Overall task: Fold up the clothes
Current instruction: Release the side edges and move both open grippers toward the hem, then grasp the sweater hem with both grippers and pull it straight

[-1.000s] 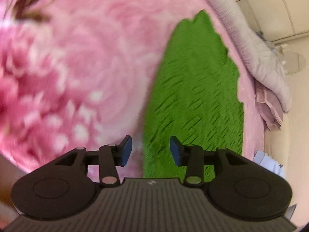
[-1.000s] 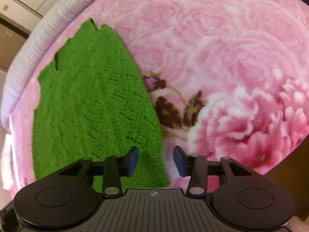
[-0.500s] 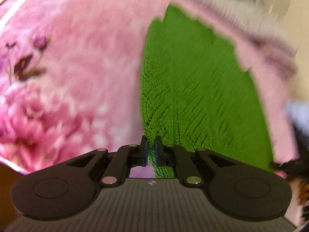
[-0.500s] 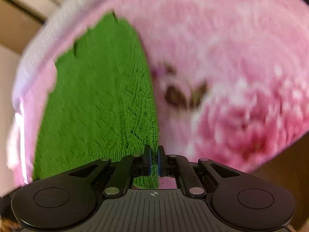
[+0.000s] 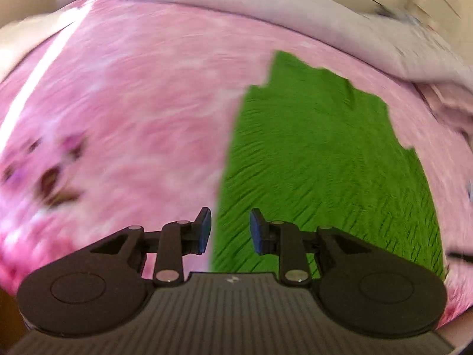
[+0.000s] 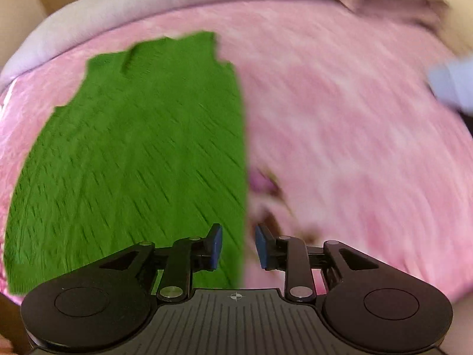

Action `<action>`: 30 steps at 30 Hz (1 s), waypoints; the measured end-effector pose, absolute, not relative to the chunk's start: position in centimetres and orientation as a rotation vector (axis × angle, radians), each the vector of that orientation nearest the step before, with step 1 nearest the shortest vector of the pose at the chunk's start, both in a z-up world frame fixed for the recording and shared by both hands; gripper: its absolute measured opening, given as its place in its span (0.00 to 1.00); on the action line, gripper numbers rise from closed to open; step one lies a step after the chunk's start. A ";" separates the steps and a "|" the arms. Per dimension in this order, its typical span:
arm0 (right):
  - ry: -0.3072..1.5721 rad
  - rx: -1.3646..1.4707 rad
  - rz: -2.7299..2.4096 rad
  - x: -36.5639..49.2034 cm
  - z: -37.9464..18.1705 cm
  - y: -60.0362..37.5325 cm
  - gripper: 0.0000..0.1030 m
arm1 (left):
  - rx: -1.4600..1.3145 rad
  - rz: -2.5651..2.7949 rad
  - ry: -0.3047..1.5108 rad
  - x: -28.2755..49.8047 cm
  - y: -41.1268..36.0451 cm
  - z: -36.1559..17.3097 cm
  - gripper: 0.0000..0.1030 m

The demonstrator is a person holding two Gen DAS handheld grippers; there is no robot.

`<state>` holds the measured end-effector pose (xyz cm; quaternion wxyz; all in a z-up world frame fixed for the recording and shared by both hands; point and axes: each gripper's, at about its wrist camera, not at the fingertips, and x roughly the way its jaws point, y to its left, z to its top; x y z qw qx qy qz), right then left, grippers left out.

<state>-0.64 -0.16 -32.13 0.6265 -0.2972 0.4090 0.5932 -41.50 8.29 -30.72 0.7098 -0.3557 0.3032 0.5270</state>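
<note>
Garment: where it lies flat on the pink blanket, the green knitted garment (image 5: 322, 159) spreads lengthwise away from both cameras, its notched far end toward the pale bedding; in the right wrist view the same green knitted garment (image 6: 142, 153) fills the left half of the picture.
Garment edges: its long left edge runs straight in the left wrist view, its long right edge runs straight in the right wrist view; the far end shows stepped cut-outs and a small raised fold.
Left tongs: the left tongs (image 5: 230, 230) stand apart with nothing between the blue pads, straddling the garment's left edge near its near end; whether they touch the cloth I cannot tell.
Right tongs: the right tongs (image 6: 238, 245) stand apart and hold nothing, straddling the garment's right edge near its near end, the left pad over green knit, the right pad over the blanket.
Blanket: the pink floral blanket (image 5: 133, 112) carries the garment and shows dark leaf and flower marks left of the left tongs; the same pink floral blanket (image 6: 348, 136) shows similar marks just beyond the right tongs.
Bedding: a pale lilac quilt (image 5: 236, 3) lies bunched along the blanket's far side.
Sharpness: both views are motion-blurred.
</note>
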 end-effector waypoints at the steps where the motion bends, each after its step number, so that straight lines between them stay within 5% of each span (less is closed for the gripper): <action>1: 0.910 -0.679 1.413 -1.7 -32.4 1.2 0.28 | -0.761 1.142 0.681 -40.4 9.2 -31.1 0.21; 9: 0.680 -0.811 1.591 -6.8 -37.0 10.1 0.29 | -0.646 1.048 0.752 -37.0 17.8 -36.4 0.21; 18: 0.901 -0.802 1.417 0.4 -36.1 9.4 0.29 | -0.668 0.963 0.762 -38.8 22.0 -34.9 0.09; 30: 0.820 -0.782 1.469 0.8 -37.5 23.4 0.29 | -0.594 0.894 0.749 -33.2 36.3 -37.0 0.06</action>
